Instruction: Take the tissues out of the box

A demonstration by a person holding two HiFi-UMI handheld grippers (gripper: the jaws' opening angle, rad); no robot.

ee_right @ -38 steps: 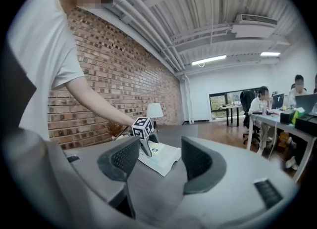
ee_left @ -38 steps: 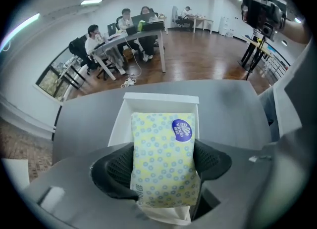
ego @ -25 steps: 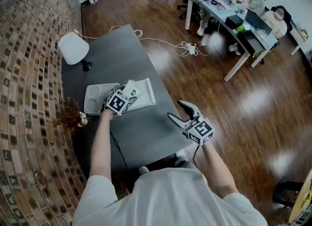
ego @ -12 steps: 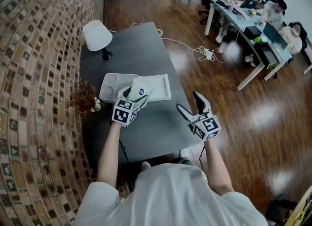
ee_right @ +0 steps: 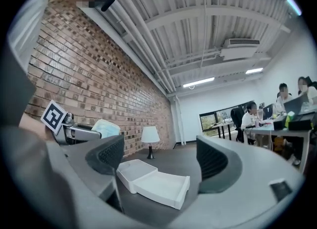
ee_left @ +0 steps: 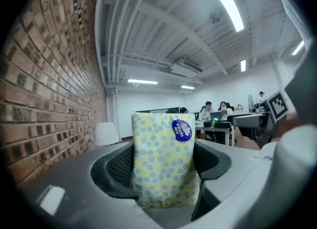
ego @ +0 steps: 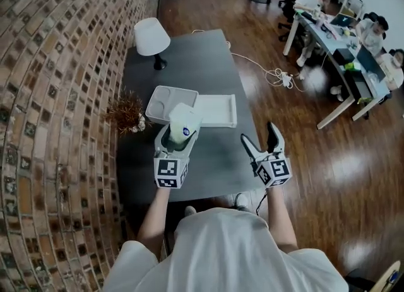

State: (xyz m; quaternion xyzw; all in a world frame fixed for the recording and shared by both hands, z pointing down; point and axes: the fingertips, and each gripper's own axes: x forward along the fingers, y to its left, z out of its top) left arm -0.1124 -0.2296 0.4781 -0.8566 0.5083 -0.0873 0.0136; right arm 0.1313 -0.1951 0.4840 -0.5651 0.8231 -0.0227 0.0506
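Dark grey desk (ego: pixel 208 64) set along a curved brick wall (ego: pixel 57 95), with a wooden floor and an open office beyond. On the desk lies a white box (ego: pixel 218 109), opened flat so that its two shallow halves sit side by side; a white lamp (ego: pixel 151 37) and a bunch of dried flowers (ego: pixel 128 111) stand near it. A person holds a gripper in each hand. The left gripper (ego: pixel 177 142) is clamped on a soft pack of tissues (ego: pixel 184 122), yellow with small blue rings and a round blue sticker, its pads pressing both sides and the pack standing upright between them. The pack is in the air above the desk, clear of the box and nearer the person. Judged from this, the main step is done: the tissues are out, and what seems left is to set them down. Both halves of the box look empty, though the farther one is seen at a low angle, so this is not certain. The right gripper (ego: pixel 259 136) hovers over the desk's near edge; its jaws have just been opening, now stand wide apart, and nothing is between them.
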